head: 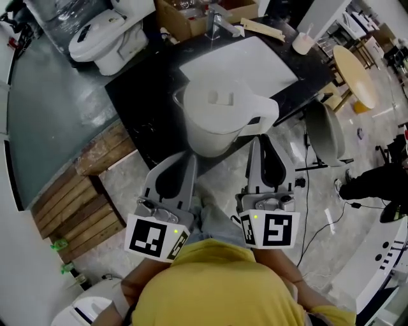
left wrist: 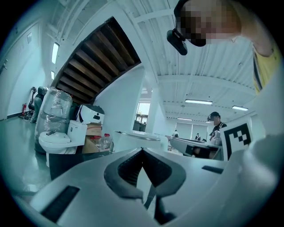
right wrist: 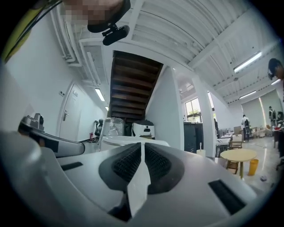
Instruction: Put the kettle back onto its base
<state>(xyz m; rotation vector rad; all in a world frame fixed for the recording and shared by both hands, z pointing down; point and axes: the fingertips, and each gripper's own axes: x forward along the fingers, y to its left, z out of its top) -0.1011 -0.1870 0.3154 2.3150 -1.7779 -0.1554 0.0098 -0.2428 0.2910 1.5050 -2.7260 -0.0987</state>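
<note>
A white kettle (head: 220, 114) hangs over the near edge of the black counter (head: 137, 95), its handle (head: 262, 118) turned to the right. My right gripper (head: 262, 139) reaches up to that handle. In the right gripper view the right gripper (right wrist: 142, 148) has its pads closed on a thin white piece of the handle (right wrist: 138, 186), and the kettle's lid (right wrist: 128, 142) shows just left of the jaws. My left gripper (head: 186, 156) sits under the kettle's left side. In the left gripper view the left gripper (left wrist: 142, 153) has its pads together, with the kettle (left wrist: 137, 139) beyond. I cannot make out a base.
A white basin (head: 255, 57) with a tap (head: 217, 22) lies on the counter behind the kettle, a cup (head: 303, 43) at its far right. A toilet (head: 108, 35) and a cardboard box (head: 185, 16) stand beyond, a wooden pallet (head: 83, 204) left, a grey chair (head: 325, 134) and a round table (head: 357, 73) right.
</note>
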